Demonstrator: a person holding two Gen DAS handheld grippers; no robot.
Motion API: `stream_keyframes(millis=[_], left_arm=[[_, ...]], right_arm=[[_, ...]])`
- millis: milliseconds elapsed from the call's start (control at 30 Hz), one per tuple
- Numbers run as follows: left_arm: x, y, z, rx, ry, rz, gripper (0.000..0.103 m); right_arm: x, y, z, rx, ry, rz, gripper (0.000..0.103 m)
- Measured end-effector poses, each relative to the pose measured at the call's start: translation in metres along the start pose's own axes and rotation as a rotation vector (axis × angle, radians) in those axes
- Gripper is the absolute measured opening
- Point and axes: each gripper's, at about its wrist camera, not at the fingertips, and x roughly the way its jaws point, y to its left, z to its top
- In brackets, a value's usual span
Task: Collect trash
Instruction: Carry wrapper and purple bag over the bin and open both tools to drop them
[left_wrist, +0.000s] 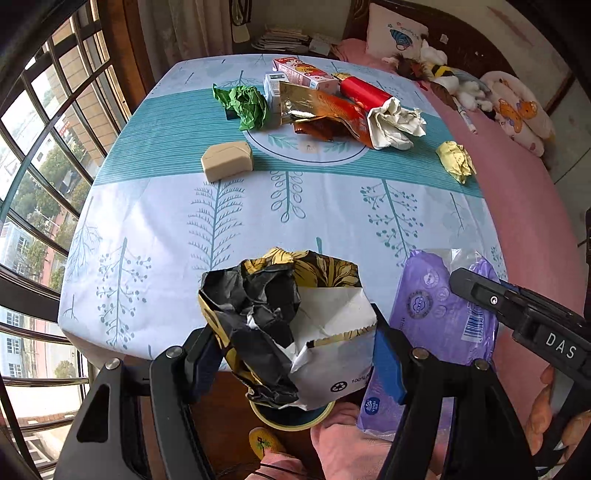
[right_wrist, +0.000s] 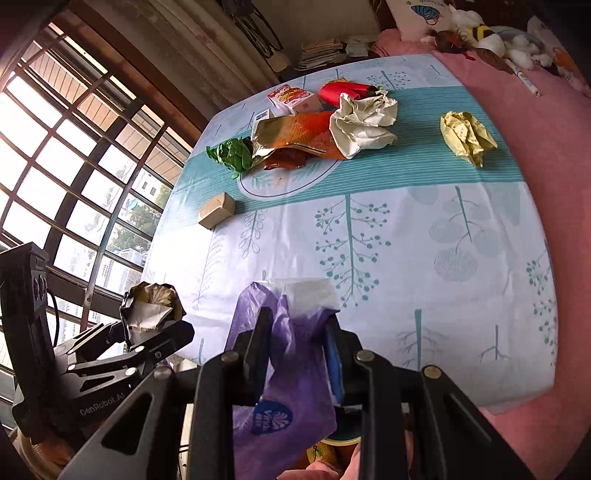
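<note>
While the left gripper (left_wrist: 291, 354) clamps the crumpled black-and-gold paper bag (left_wrist: 284, 325) and the right gripper (right_wrist: 295, 350) pinches the purple plastic wrapper (right_wrist: 284, 376), lower both straight over the bin rim (left_wrist: 291, 419) at six o'clock before releasing.

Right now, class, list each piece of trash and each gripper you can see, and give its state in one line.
left gripper: shut on black-and-gold bag
black-and-gold bag: crumpled, held off the table
right gripper: shut on purple wrapper
purple wrapper: limp, hanging from the gripper
green paper: crumpled, on table
white paper: crumpled, on table
yellow paper: crumpled, lying apart
orange foil packet: torn open, flattened
tan box: closed
</note>
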Motion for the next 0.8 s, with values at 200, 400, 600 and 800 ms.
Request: stream_keyframes(millis=[200,400,600,800], left_arm=[[-0.009,0.021,-0.066,0.066,0.034,-0.032,0.069],[0.004,0.025,-0.117,0.127,0.080,-0.058,0.069],[0.045,0.019,-0.155,0.151,0.147,-0.081,0.069],[0.120,0.016,-0.191,0.182,0.167,-0.066,0.070]], right_arm=[[0.006,0.019,-0.066,0.045,0.010,-0.047,0.026],[0.026,0.023,-0.124,0.063,0.043,-0.086,0.026],[0.062,0.011,-0.165,0.066,0.099,-0.151,0.026],[0.127,-0.025,-0.204,0.087,0.148,-0.227,0.026]])
